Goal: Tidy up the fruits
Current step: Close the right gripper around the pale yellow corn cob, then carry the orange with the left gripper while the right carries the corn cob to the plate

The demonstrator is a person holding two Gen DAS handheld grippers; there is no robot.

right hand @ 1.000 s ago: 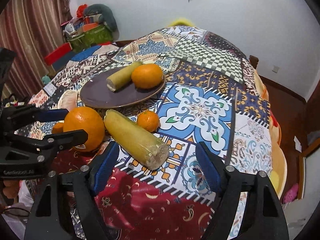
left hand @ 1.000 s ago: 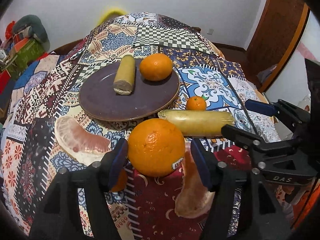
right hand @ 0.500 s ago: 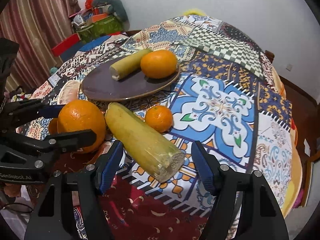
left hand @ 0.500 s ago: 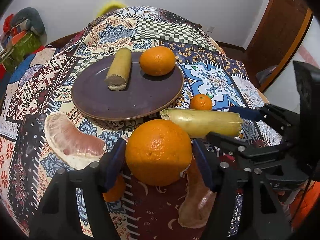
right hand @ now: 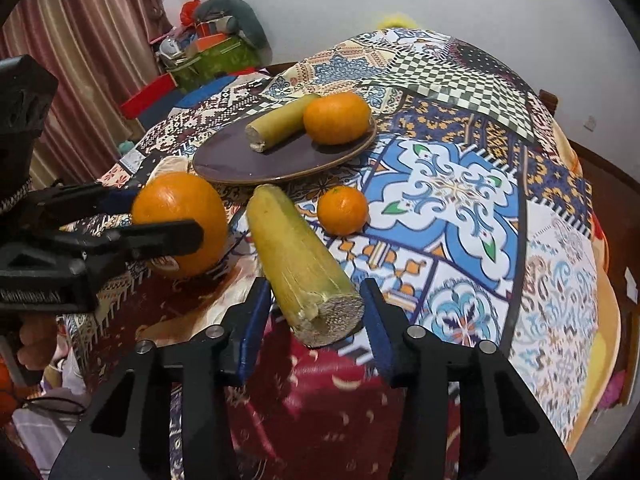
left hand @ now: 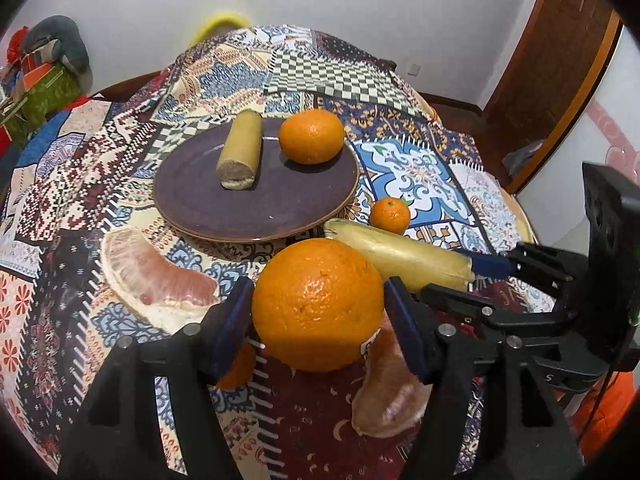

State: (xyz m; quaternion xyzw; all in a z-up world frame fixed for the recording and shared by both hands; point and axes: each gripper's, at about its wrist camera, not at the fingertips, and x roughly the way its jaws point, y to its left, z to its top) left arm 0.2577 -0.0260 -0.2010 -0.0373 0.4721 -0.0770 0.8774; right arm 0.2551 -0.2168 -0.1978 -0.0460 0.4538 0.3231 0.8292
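A large orange (left hand: 318,304) sits between the blue pads of my left gripper (left hand: 318,314), which lie against its sides. To its right lies a long yellow-green cane piece (right hand: 296,260). My right gripper (right hand: 316,312) straddles its cut end; its jaws are closing, with a thin gap still at the left pad. The purple plate (left hand: 256,208) behind holds a short cane piece (left hand: 240,156) and another orange (left hand: 312,136). A small mandarin (right hand: 343,210) rests on the cloth beside the long cane. In the right wrist view my left gripper (right hand: 166,216) flanks the large orange (right hand: 180,208).
A pink pomelo segment (left hand: 156,280) lies left of the large orange and a second one (left hand: 388,396) under my left gripper's right finger. A small orange fruit (left hand: 238,368) peeks out below the left finger. Boxes and bags (right hand: 208,52) are stacked beyond the patchwork table.
My left gripper moved forward until the large orange came between its pads. My right gripper advanced over the long cane's cut end and its jaws narrowed around it.
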